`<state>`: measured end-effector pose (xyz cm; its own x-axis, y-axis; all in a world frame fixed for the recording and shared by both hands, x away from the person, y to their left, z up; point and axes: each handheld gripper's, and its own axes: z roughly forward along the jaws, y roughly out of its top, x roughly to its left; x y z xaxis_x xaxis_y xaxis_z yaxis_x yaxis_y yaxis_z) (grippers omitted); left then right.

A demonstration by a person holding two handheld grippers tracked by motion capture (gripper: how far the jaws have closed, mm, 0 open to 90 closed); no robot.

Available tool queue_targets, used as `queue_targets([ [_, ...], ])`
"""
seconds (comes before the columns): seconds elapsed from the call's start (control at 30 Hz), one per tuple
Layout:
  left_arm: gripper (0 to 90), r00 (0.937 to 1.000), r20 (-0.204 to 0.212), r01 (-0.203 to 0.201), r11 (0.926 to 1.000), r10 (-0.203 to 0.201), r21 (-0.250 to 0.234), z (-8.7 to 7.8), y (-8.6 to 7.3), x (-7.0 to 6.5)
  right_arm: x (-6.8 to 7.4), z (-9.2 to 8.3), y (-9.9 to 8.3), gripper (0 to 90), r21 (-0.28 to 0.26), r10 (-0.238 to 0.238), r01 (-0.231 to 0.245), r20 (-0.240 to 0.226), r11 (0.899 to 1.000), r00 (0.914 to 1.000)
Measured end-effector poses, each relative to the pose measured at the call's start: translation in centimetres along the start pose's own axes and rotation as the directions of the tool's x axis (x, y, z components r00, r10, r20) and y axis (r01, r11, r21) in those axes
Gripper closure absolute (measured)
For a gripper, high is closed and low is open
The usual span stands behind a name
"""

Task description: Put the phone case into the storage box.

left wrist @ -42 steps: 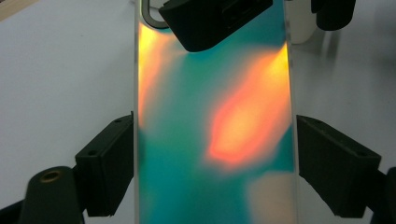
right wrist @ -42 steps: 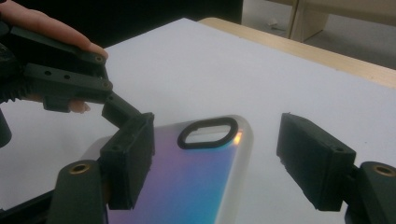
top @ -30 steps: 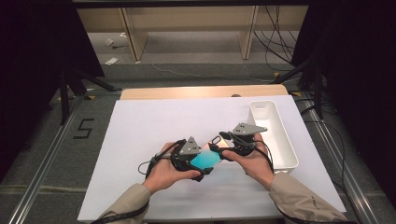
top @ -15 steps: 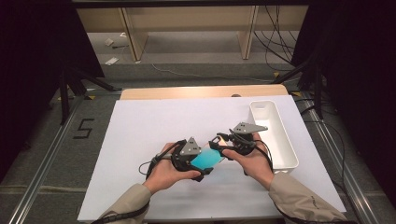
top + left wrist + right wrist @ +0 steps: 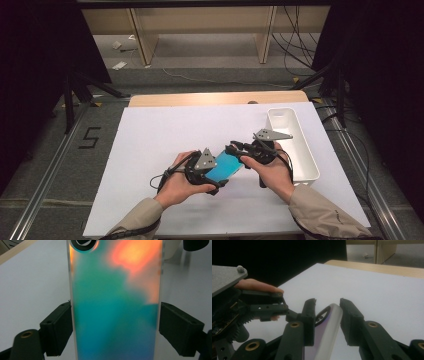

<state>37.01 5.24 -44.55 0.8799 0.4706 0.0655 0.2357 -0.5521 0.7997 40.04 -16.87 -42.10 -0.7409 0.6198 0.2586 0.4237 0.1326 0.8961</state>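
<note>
Above white table (image 5: pixel 150 140) my left gripper (image 5: pixel 212 175) clamps a glossy, iridescent teal-orange phone case (image 5: pixel 115 305), my right gripper (image 5: pixel 327 315) just closing around its rounded end.

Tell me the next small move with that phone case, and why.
Probably finish closing the right tool on the end of the phone case. Its jaws have just been closing and now flank the case's thin edge, with a slight gap seemingly left at one pad. The left tool already clamps the case across its width, above the white table.
</note>
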Motion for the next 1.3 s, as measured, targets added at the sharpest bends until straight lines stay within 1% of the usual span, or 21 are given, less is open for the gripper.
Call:
queue_targets([
  [0.03, 16.7, 1.0000, -0.004, -0.004, 1.0000, 0.004, 0.004, 0.0, 0.0, 0.0, 0.1, 0.0, 0.0, 68.1, -0.006, 0.002, -0.002, -0.001, 1.000, 1.0000],
  [0.13, 16.7, 0.9999, -0.008, -0.009, 0.9999, 0.009, -0.007, -0.1, 0.1, -0.1, 0.1, -0.2, 0.2, 69.7, -0.020, 0.013, -0.013, -0.007, 1.000, 0.9999],
  [0.23, 16.5, 0.9994, -0.020, -0.028, 0.9996, 0.028, -0.010, -0.1, 0.2, -0.2, 0.3, -0.4, 0.4, 71.3, -0.033, 0.026, -0.026, -0.012, 0.999, 0.9996],
  [0.3, 16.5, 0.9989, -0.024, -0.039, 0.9992, 0.039, -0.008, 0.0, 0.1, -0.2, 0.5, -0.6, 0.5, 74.5, -0.044, 0.031, -0.032, -0.031, 0.999, 0.9990],
  [0.33, 17.1, 0.9988, -0.028, -0.040, 0.9991, 0.040, -0.010, 0.0, 0.0, -0.2, 0.7, -0.6, 0.5, 79.9, -0.047, 0.040, -0.042, -0.058, 0.998, 0.9975],
  [0.37, 17.4, 0.9992, -0.024, -0.033, 0.9993, 0.033, -0.015, 0.0, 0.0, -0.1, 0.9, -0.7, 0.6, 79.8, -0.045, 0.036, -0.039, -0.076, 0.998, 0.9965],
  [0.4, 15.9, 0.9995, -0.022, -0.025, 0.9994, 0.025, -0.024, -0.1, -0.1, 0.0, 1.3, -0.8, 0.7, 80.0, -0.043, -0.035, 0.034, -0.036, 0.999, 0.9987],
  [0.43, 15.9, 0.9995, -0.024, -0.023, 0.9993, 0.022, -0.029, -0.2, -0.1, 0.1, 1.5, -0.8, 0.8, 80.1, -0.042, -0.054, 0.052, -0.055, 0.998, 0.9970],
  [0.47, 15.7, 0.9995, -0.024, -0.020, 0.9989, 0.018, -0.043, -0.3, -0.1, 0.2, 1.6, -0.8, 0.9, 80.1, -0.037, -0.032, 0.029, -0.080, 0.999, 0.9963],
  [0.5, 15.5, 0.9996, -0.023, -0.016, 0.9987, 0.015, -0.048, -0.4, 0.0, 0.3, 1.7, -0.9, 0.9, 80.1, -0.039, -0.029, 0.026, -0.092, 0.999, 0.9954],
  [0.57, 15.4, 0.9999, -0.014, 0.001, 0.9978, -0.002, -0.066, -0.6, -0.1, 0.4, 1.9, -1.0, 1.1, 80.1, -0.027, -0.071, 0.069, -0.079, 0.997, 0.9943],
  [0.7, 15.1, 0.9998, -0.004, 0.020, 0.9975, -0.020, -0.068, -0.6, -0.4, 0.8, 1.7, -1.2, 1.3, 80.1, -0.015, -0.079, 0.078, -0.083, 0.997, 0.9934],
  [0.83, 15.1, 0.9995, 0.000, 0.032, 0.9969, -0.032, -0.072, -0.8, -0.6, 1.0, 1.4, -1.4, 1.5, 80.1, 0.005, -0.108, 0.109, -0.096, 0.994, 0.9896],
  [0.93, 15.1, 0.9990, -0.001, 0.044, 0.9960, -0.044, -0.078, -0.9, -0.7, 1.1, 1.2, -1.6, 1.7, 80.0, 0.024, -0.138, 0.142, -0.104, 0.990, 0.9849],
  [1.07, 15.2, 0.9993, 0.002, 0.038, 0.9963, -0.038, -0.077, -1.0, -0.7, 1.1, 0.7, -1.7, 1.8, 80.0, 0.052, -0.156, 0.164, -0.125, 0.985, 0.9797],
  [1.27, 15.6, 0.9996, 0.004, 0.028, 0.9969, -0.028, -0.074, -0.9, -0.8, 1.0, 0.5, -2.0, 2.3, 80.0, 0.083, -0.196, 0.211, -0.160, 0.974, 0.9675],
  [1.3, 15.7, 0.9996, 0.004, 0.028, 0.9969, -0.028, -0.074, -0.9, -0.8, 1.1, 0.5, -2.0, 2.3, 80.0, 0.096, -0.203, 0.221, -0.171, 0.971, 0.9641],
])
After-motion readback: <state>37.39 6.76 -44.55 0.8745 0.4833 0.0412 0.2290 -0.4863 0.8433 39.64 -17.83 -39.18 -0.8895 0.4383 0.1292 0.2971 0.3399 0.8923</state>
